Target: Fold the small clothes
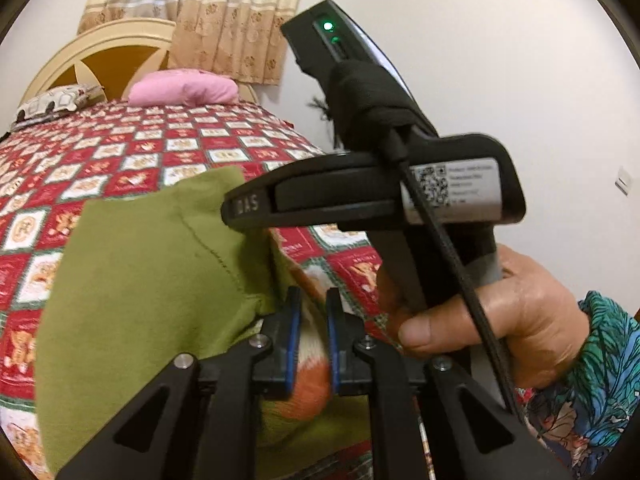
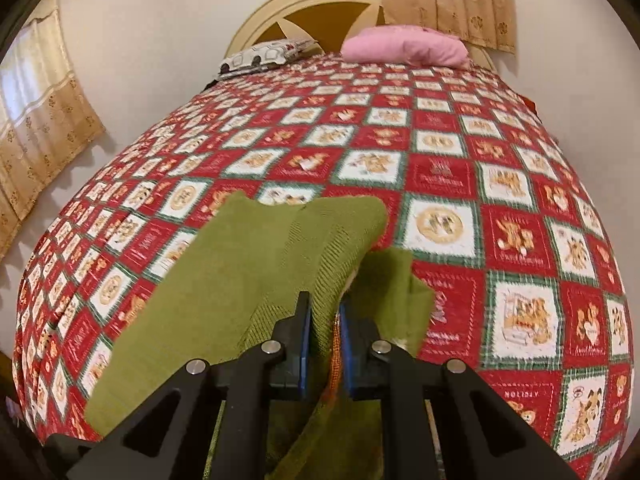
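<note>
Between the blue pads of the left gripper [image 1: 313,304], set a narrow gap apart, an orange-and-white part of the garment [image 1: 152,280] is seen; whether the cloth is pinched there cannot be told. The right gripper [image 2: 324,308] is closed to a slim gap on a ribbed green fold of the garment, with an orange edge showing against the right pad.

The garment is olive green, with a stitched seam and ribbed knit sections, and is held bunched above the bedspread [image 2: 440,152], draped to the left of both grippers.

In the left wrist view the other gripper's body is seen from the side, held in the right hand [image 1: 508,304]; the letters "DAS" are read on its nose, and a white label [image 1: 456,184] with a QR code is carried, its small print unreadable. A green light glows on its top.

On the red, white and green checked bedspread, "HOLIDAY" can be made out upside down. A pink pillow [image 2: 406,50] lies by the headboard.
</note>
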`<state>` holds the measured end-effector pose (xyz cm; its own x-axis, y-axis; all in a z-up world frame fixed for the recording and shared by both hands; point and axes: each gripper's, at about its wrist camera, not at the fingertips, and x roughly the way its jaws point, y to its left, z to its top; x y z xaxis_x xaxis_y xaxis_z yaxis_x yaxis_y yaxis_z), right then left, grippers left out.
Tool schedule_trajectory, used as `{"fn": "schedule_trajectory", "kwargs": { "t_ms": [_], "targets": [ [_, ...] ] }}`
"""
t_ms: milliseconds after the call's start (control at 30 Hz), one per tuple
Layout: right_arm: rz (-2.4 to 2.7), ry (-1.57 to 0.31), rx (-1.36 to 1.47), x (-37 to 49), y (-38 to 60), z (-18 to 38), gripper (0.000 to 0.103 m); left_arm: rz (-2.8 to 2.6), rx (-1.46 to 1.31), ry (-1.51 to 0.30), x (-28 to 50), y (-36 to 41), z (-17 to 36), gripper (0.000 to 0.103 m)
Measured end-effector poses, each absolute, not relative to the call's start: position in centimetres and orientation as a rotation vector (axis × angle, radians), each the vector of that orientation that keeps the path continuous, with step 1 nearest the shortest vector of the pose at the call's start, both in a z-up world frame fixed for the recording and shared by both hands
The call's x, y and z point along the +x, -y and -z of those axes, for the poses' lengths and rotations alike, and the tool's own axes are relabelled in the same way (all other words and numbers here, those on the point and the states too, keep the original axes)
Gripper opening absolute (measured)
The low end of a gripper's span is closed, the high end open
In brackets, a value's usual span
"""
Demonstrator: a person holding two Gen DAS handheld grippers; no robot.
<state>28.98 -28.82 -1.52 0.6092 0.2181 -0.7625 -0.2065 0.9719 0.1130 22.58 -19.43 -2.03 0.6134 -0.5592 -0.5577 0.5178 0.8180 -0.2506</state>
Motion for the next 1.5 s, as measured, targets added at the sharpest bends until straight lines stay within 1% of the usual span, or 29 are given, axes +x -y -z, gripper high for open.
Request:
{"fn": "schedule_trajectory", "kwargs": {
  "t_ms": [167, 300, 500, 567, 600, 633, 700, 767, 800, 833, 867, 900, 1033, 1067, 1100, 1133, 1200, 1333, 1367, 1433, 1500],
  "targets": [
    [-0.233, -0.922, 0.066, 29.2, 30.6, 3.7, 0.009, 0.639, -0.065, -0.72, 22.4, 21.1, 3.5, 0.012],
    [-0.209, -0.935, 0.063, 29.1, 30.6, 5.6, 0.009, 0.661, -0.064, -0.764, 22.1, 21.6, 3.9, 0.012],
    [-0.162, -0.91, 0.091, 27.5, 31.2, 4.7, 0.009, 0.71, -0.047, -0.788, 19.3, 19.3, 3.4, 0.013],
    [-0.085, -0.871, 0.099, 25.6, 32.0, 3.5, 0.009, 0.715, -0.041, -0.774, 18.4, 17.6, 3.2, 0.02],
    [-0.067, -0.846, 0.126, 24.2, 32.6, 2.8, 0.01, 0.71, -0.043, -0.768, 17.8, 16.4, 3.1, 0.031],
    [-0.073, -0.828, 0.169, 23.1, 33.1, 2.2, 0.01, 0.704, -0.059, -0.766, 17.2, 15.0, 3.0, 0.045],
    [-0.12, -0.795, 0.282, 20.2, 33.9, 1.3, 0.011, 0.686, -0.107, -0.762, 16.5, 12.4, 3.0, 0.053],
    [-0.185, -0.774, 0.363, 17.7, 33.8, 0.9, 0.021, 0.665, -0.144, -0.753, 15.9, 10.1, 2.7, 0.053],
    [-0.199, -0.767, 0.381, 16.9, 33.5, 0.9, 0.035, 0.65, -0.158, -0.739, 15.7, 9.0, 2.5, 0.053],
    [-0.209, -0.765, 0.39, 16.5, 33.1, 0.9, 0.052, 0.622, -0.169, -0.717, 15.4, 7.8, 2.2, 0.053],
    [-0.227, -0.762, 0.405, 16.1, 32.6, 1.1, 0.057, 0.605, -0.181, -0.702, 15.6, 6.9, 1.9, 0.053],
    [-0.237, -0.765, 0.412, 16.1, 32.2, 1.4, 0.06, 0.595, -0.198, -0.692, 15.8, 6.2, 1.7, 0.053],
    [-0.241, -0.816, 0.425, 17.9, 30.2, 3.3, 0.06, 0.461, -0.224, -0.652, 17.0, 3.7, 0.9, 0.053],
    [-0.236, -0.829, 0.428, 18.4, 29.9, 3.9, 0.06, 0.436, -0.239, -0.643, 17.4, 3.1, 0.9, 0.055],
    [-0.226, -0.84, 0.43, 18.9, 29.6, 4.4, 0.06, 0.412, -0.244, -0.645, 18.0, 2.7, 1.1, 0.061],
    [-0.222, -0.859, 0.428, 19.6, 29.1, 4.9, 0.06, 0.384, -0.244, -0.653, 18.8, 2.4, 1.3, 0.065],
    [-0.18, -0.887, 0.386, 20.4, 28.3, 5.7, 0.06, 0.353, -0.246, -0.673, 20.3, 2.2, 1.9, 0.065],
    [-0.165, -0.877, 0.33, 20.6, 27.1, 6.0, 0.061, 0.314, -0.233, -0.711, 22.6, 2.3, 3.3, 0.065],
    [-0.185, -0.877, 0.33, 20.5, 27.2, 6.0, 0.058, 0.31, -0.236, -0.721, 23.1, 2.5, 3.6, 0.065],
    [-0.215, -0.887, 0.338, 20.6, 27.8, 6.1, 0.032, 0.32, -0.252, -0.729, 23.3, 2.4, 3.7, 0.065],
    [-0.23, -0.874, 0.328, 20.2, 28.1, 5.8, 0.024, 0.323, -0.255, -0.719, 23.6, 2.8, 3.5, 0.065]
  ]
}}
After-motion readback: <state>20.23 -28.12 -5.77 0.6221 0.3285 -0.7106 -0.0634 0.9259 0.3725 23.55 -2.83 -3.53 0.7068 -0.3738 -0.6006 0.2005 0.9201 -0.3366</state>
